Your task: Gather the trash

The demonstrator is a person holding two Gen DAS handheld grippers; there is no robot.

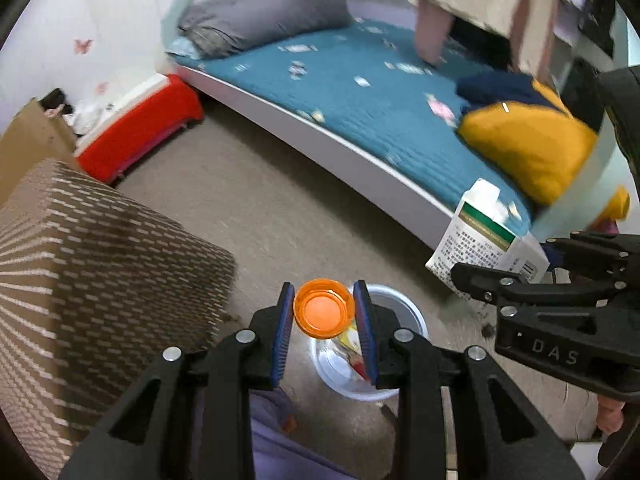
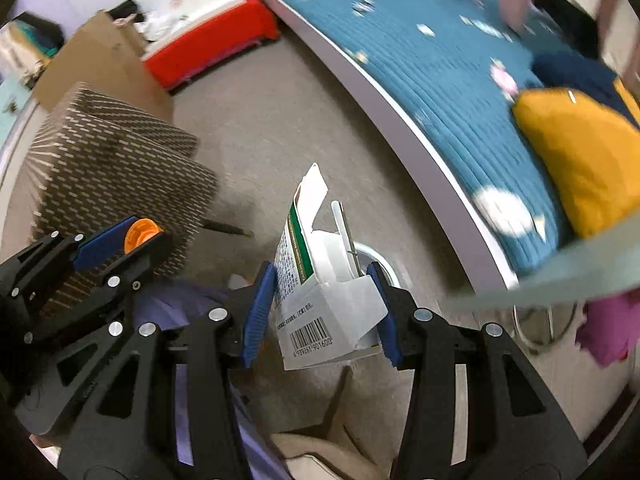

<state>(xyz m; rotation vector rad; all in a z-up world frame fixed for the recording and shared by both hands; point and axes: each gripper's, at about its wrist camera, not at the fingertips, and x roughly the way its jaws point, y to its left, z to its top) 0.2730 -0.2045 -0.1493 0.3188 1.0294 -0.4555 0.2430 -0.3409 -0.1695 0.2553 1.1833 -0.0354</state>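
Evidently both tools are loaded and the drop is what remains. The left gripper (image 1: 324, 314) has its blue pads closed against the sides of an orange bottle cap (image 1: 324, 313), open side facing the camera, and it hangs just above the white trash bin (image 1: 404, 312) that stands on the grey floor (image 1: 280, 200) near the bed's white edge. Some wrappers, yellow and red among them, already lie in the bin, so part of the collecting looks done. The right gripper (image 2: 320, 312) is closed on a white carton with a green stripe (image 2: 316, 280), its top flap torn open and a barcode on the end nearest the camera; in the right wrist view the bin's rim (image 2: 380, 258) shows just beyond the carton, so this piece too is close to the bin but not in it. In my judgement the task is midway: two items are held, neither released. Small dark scraps (image 1: 486, 330) sit on the floor beside the bin, and a dark pen-like thing (image 2: 228, 229) lies near the patterned box (image 1: 100, 280); whether these count as trash I cannot tell. The bed (image 1: 360, 92) carries clothes and a yellow cushion (image 1: 528, 144).
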